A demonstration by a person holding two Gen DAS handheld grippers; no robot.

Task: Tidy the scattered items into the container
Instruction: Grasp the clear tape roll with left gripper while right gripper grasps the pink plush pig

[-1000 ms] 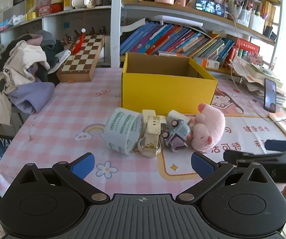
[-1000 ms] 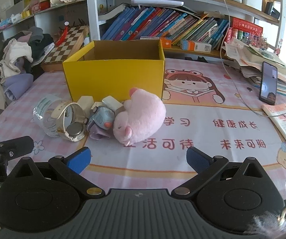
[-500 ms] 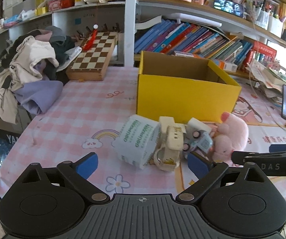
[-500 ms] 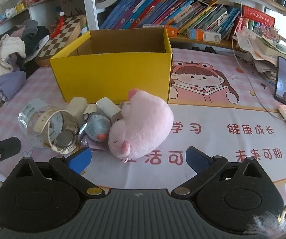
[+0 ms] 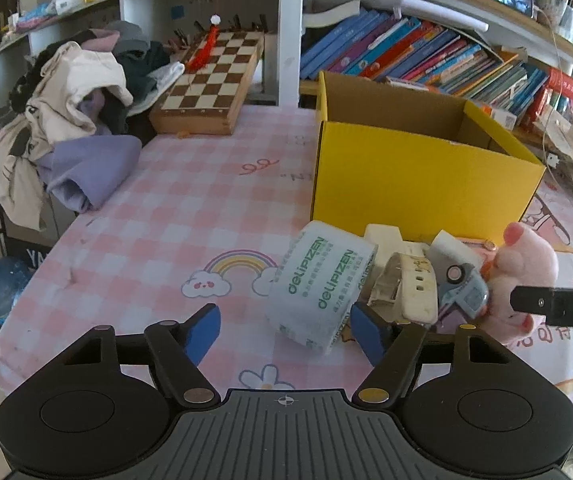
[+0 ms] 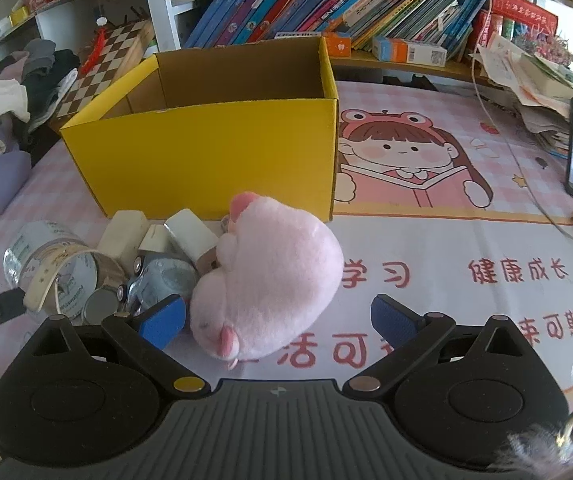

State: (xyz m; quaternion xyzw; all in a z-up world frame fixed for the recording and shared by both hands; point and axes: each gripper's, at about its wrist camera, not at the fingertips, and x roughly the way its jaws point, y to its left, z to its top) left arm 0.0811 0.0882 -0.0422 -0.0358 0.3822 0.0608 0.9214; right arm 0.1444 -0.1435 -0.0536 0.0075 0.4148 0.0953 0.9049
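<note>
- My left gripper (image 5: 284, 328) has just been closing its jaws, nothing pinched, tape roll (image 5: 320, 286) just ahead.
- My right gripper (image 6: 278, 318) stands spread around the pink plush (image 6: 270, 276), pads apart from it.

Daylight is pouring in from the right, washing out that edge in both views. Fisheye distortion is bending the bookshelves (image 5: 426, 60). The table (image 5: 190, 208) is showing sharp, with soft shadows.
</note>
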